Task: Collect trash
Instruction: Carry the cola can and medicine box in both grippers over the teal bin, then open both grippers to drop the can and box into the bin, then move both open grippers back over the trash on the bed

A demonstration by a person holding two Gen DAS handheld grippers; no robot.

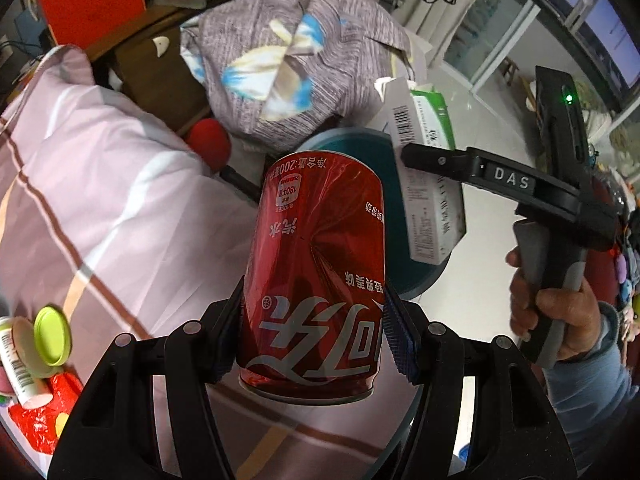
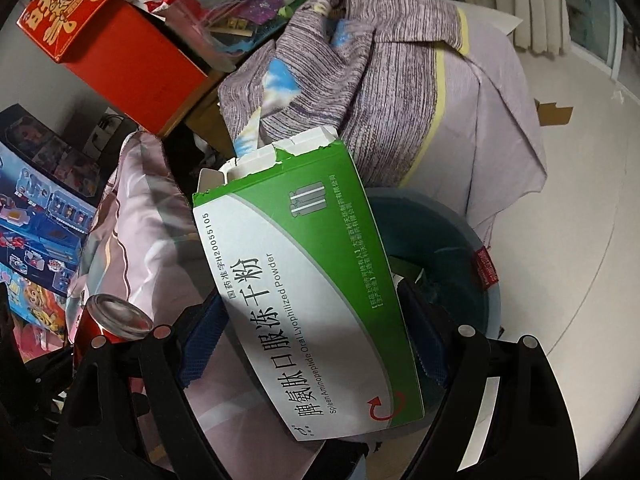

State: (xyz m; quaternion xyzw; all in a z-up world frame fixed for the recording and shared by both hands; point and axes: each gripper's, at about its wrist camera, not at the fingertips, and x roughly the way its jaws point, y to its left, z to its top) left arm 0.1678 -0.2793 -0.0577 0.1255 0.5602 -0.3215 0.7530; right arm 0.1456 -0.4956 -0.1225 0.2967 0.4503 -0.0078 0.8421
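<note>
A dented red cola can (image 1: pixel 316 264) stands upside down between the blue pads of my left gripper (image 1: pixel 312 320), which is shut on it. Behind the can is a round teal bin (image 1: pixel 424 280) on the floor. In the right wrist view my right gripper (image 2: pixel 316 320) is shut on a torn green and white medicine box (image 2: pixel 304 264), tilted over the teal bin (image 2: pixel 490 292). The box (image 1: pixel 428 208) hangs above the bin's rim in the left wrist view too. The can's shiny end (image 2: pixel 120 316) shows at the lower left of the right wrist view.
A pink striped pillow (image 1: pixel 100 200) lies left of the bin. A grey-purple cloth bundle (image 1: pixel 300 40) sits behind it. A green-capped tube (image 1: pixel 36 344) and a red wrapper (image 1: pixel 36 420) lie at lower left. Red boxes (image 2: pixel 132 60) and toy boxes (image 2: pixel 40 208) crowd the left. Pale floor (image 2: pixel 560 240) spreads right.
</note>
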